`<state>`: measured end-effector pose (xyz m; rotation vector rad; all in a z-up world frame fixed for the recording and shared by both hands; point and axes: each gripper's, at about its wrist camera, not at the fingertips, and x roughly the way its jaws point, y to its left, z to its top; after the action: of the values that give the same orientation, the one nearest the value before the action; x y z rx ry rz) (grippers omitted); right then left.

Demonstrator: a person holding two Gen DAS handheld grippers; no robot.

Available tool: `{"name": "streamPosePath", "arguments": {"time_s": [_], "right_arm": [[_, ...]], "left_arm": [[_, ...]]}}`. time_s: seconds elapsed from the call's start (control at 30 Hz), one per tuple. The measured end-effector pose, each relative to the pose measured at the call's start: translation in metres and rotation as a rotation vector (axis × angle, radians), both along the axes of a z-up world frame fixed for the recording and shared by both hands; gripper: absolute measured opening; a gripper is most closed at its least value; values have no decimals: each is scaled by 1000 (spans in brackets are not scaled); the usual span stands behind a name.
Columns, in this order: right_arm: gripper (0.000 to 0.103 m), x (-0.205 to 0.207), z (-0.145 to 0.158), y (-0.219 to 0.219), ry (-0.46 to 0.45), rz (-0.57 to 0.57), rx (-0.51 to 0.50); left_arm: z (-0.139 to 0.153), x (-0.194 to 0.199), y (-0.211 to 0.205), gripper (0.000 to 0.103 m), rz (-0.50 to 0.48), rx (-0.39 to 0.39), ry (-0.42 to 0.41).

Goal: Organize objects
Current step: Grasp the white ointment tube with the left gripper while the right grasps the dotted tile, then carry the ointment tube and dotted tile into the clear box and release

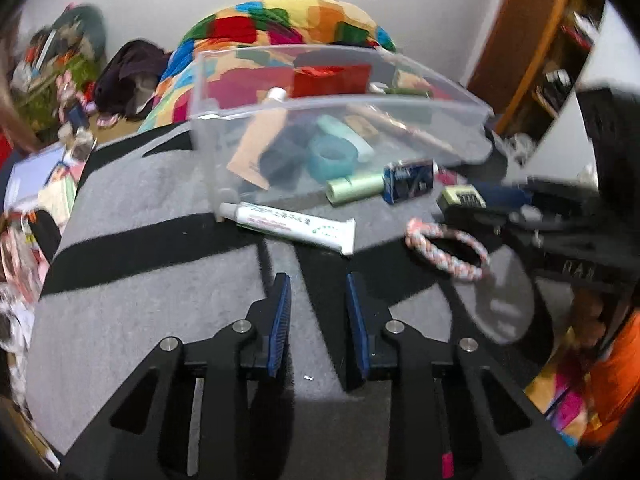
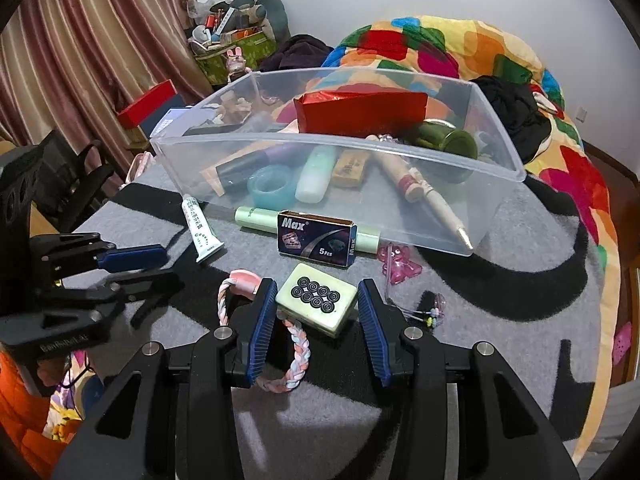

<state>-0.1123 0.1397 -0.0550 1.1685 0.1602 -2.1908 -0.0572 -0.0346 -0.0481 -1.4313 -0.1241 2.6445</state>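
Note:
A clear plastic bin (image 2: 496,196) (image 1: 208,148) holds several small items on a grey and black rug. In front of it lie a white tube (image 1: 292,226) (image 2: 198,228), a blue "Max" box (image 2: 316,238) (image 1: 408,180), a pale green tube (image 1: 354,188) (image 2: 256,216), a braided ring (image 2: 296,356) (image 1: 448,250) and a green mahjong tile (image 2: 316,298) (image 1: 460,198). My right gripper (image 2: 318,300) is open, its fingers either side of the tile. My left gripper (image 1: 318,292) is open and empty, short of the white tube; it also shows in the right wrist view (image 2: 160,268).
A pink plastic bear (image 2: 400,266) and a beaded trinket (image 2: 434,308) lie right of the tile. A colourful quilt (image 2: 440,52) lies behind the bin. Cluttered boxes (image 2: 236,48) stand at the back left. A wooden shelf (image 1: 536,40) stands at the right.

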Motion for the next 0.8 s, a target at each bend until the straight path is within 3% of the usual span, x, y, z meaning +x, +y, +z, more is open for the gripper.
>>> {"name": "streamPosePath", "arguments": {"time_s": [0.07, 0.1, 0.13, 0.2, 0.3, 0.37, 0.4, 0.43, 0.63, 0.8], "right_arm": [[38, 0, 2, 0, 4, -6, -4], [38, 0, 2, 0, 3, -7, -7], [38, -1, 2, -1, 1, -8, -10], [38, 1, 3, -2, 4, -5, -11], [38, 3, 2, -1, 14, 0, 3], [38, 4, 2, 0, 16, -1, 5], [38, 4, 2, 1, 18, -1, 5], [38, 5, 2, 1, 22, -2, 7], [38, 5, 2, 0, 31, -4, 6], [38, 5, 4, 0, 41, -14, 3]], "left_arm": [[3, -9, -6, 52, 72, 39, -3], [4, -13, -10, 70, 115, 63, -1], [5, -18, -14, 76, 164, 106, 3], [5, -27, -13, 77, 189, 137, -4], [2, -41, -11, 76, 254, 84, -7], [-8, -50, -17, 72, 283, 89, -51], [-8, -49, -19, 64, 293, 77, -42], [-8, -48, -20, 44, 298, 53, -33], [-11, -26, -35, 14, 261, 61, -32], [-8, -3, -37, 14, 221, 50, -9]]}}
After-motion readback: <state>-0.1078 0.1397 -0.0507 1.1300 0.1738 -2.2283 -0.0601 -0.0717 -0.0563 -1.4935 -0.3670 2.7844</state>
